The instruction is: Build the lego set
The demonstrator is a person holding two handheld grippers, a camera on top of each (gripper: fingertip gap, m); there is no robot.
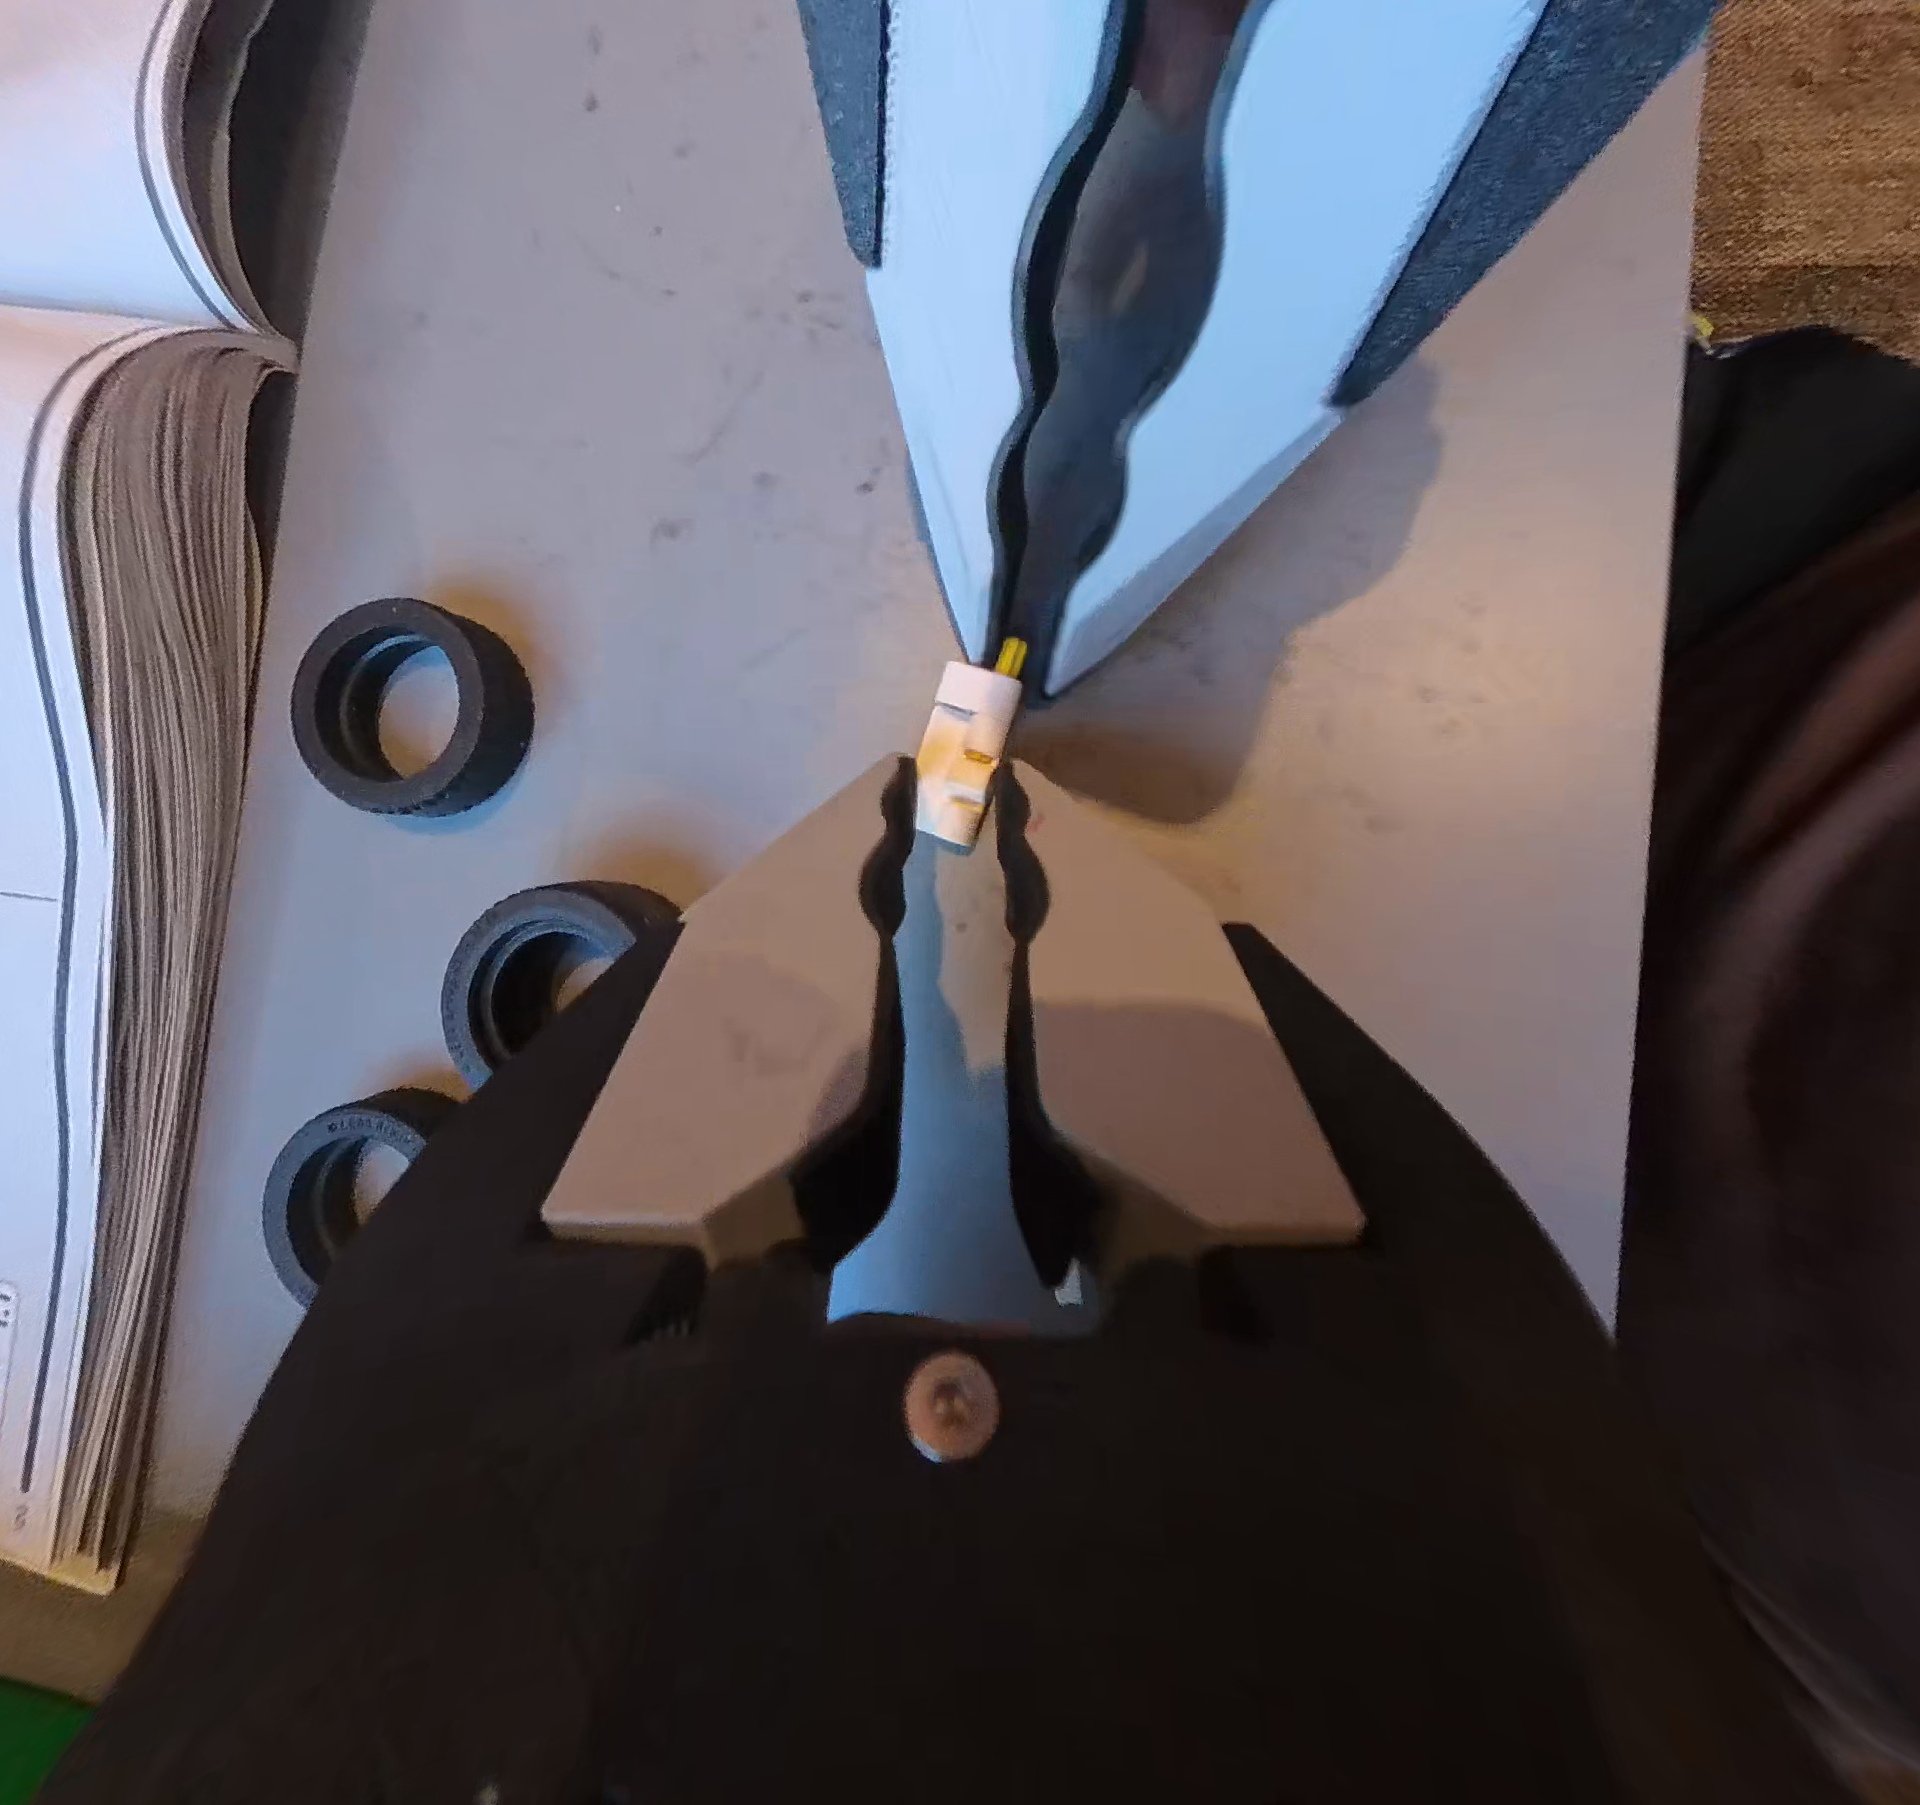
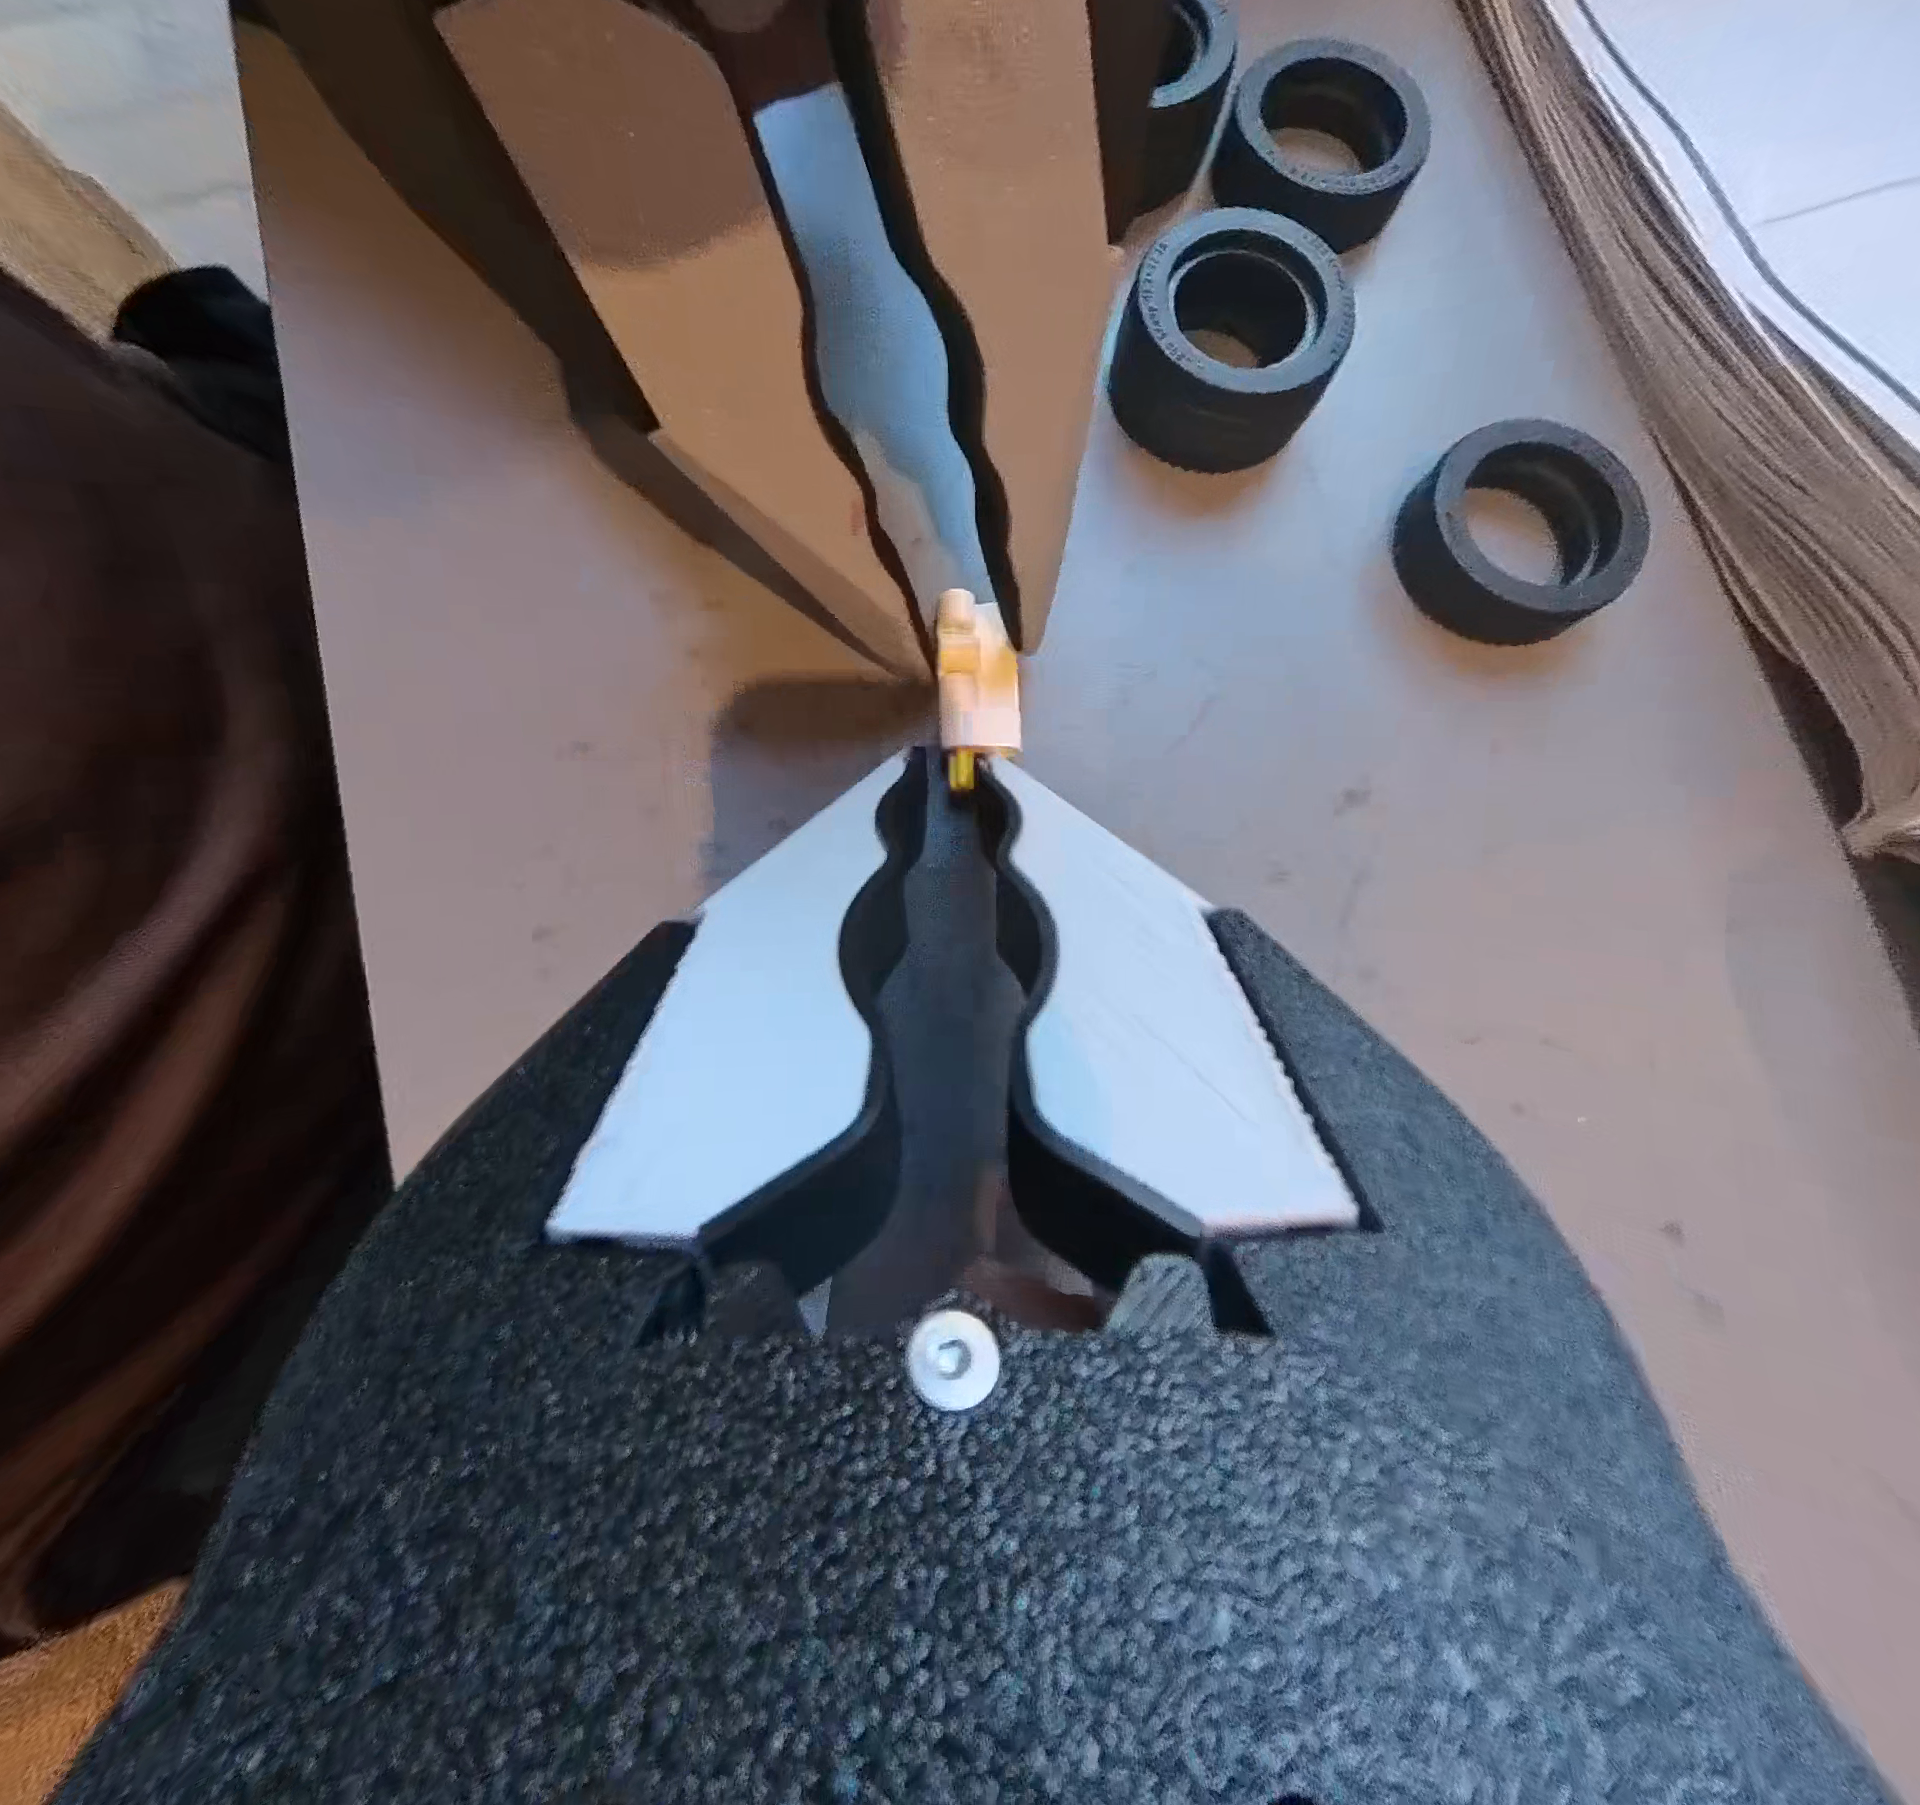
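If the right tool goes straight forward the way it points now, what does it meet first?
The right tool, shut on a small yellow peg, would probably first push the small white plastic piece, held by the left tool.

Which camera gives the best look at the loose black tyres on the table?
The right wrist view: four black tyres show there, three whole and one partly hidden by the left gripper. The left wrist view shows only three, two partly hidden behind that gripper.

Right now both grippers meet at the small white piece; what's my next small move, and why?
Probably push the right gripper straight toward the left gripper: the yellow pin it pinches already enters the white connector the left holds, but yellow still shows, so it looks not fully seated.
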